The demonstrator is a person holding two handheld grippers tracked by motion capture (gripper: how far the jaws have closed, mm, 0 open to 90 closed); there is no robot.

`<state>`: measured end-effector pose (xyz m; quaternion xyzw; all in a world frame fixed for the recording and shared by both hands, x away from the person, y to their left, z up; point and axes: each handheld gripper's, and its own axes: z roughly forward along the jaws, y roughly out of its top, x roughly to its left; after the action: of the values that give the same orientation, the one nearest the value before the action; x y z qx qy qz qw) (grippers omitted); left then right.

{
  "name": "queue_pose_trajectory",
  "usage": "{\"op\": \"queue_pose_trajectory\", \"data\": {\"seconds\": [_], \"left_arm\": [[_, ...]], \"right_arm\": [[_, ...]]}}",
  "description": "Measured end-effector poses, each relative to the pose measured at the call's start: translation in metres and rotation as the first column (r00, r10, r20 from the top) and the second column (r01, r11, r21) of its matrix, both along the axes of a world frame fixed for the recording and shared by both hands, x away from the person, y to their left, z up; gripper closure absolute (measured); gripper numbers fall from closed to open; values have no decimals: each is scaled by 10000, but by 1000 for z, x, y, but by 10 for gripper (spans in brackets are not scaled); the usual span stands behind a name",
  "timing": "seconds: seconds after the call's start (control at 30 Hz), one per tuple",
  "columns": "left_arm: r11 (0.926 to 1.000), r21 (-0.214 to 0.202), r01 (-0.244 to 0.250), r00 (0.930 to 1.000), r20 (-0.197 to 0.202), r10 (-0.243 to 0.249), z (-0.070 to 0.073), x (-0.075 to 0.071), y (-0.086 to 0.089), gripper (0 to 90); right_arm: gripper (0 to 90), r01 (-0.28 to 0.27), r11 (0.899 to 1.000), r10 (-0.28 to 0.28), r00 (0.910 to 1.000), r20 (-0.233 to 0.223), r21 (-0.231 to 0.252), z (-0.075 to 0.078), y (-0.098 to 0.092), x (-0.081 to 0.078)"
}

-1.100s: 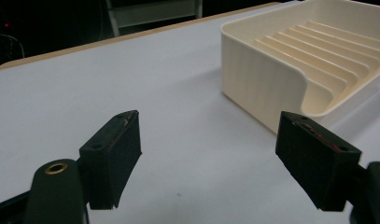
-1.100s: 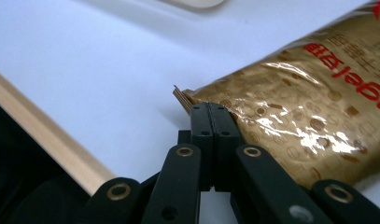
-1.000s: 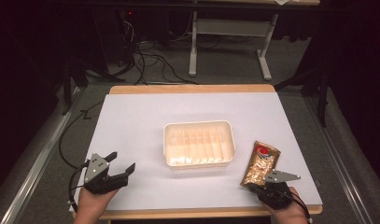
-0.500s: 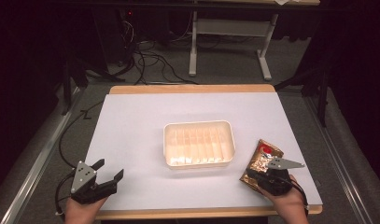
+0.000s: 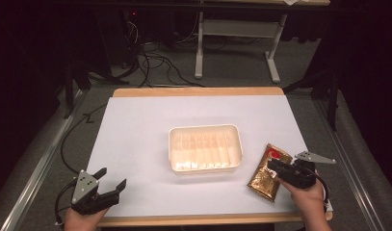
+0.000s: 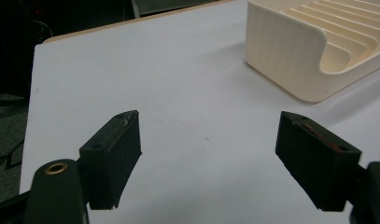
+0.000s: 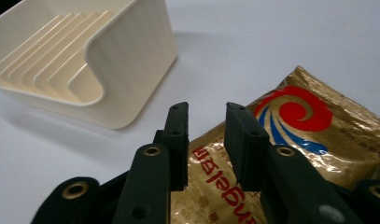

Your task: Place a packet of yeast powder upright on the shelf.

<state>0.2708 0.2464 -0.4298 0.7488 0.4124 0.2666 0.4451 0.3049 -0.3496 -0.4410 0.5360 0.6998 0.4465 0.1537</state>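
Dark room: cables [image 5: 150, 57] snake over grey floor [image 5: 232, 77] (white desk frame [image 5: 237, 43] behind).

Item one: the desk [image 5: 136, 144], which I look down on from its near side, carries everything listed.

Item two: a tray [image 5: 205, 149], sitting at about the desk's middle, slightly to my right of centre.

Item three: a packet [image 5: 267, 174], lying flat on the desk to the right of the tray, near it but apart, close to the front edge.

Item four: my right tool [image 5: 276, 166], over the packet's near right part, with the tray beyond it to the left.

Item five: my left tool [image 5: 111, 185], at the front left corner, well apart from the tray, above bare desk.

Item six: cables and a frame on the floor behind the desk's far edge.
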Motion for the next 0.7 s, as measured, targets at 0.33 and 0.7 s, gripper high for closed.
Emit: {"op": "queue_pose_trajectory", "data": {"seconds": [0.33,0.7], "left_arm": [[9997,-35,239,9997,-40,-239,-1,4,-5,226],[9988,-16,483,9987,-160,-484,-3,10,-11,225]], "right_arm": [[567,1038,9932,-1038,9946,-27,536,14,-14,18],[484,2239,9665,-2207,9746,-391,1258,-3,-47,36]]}}
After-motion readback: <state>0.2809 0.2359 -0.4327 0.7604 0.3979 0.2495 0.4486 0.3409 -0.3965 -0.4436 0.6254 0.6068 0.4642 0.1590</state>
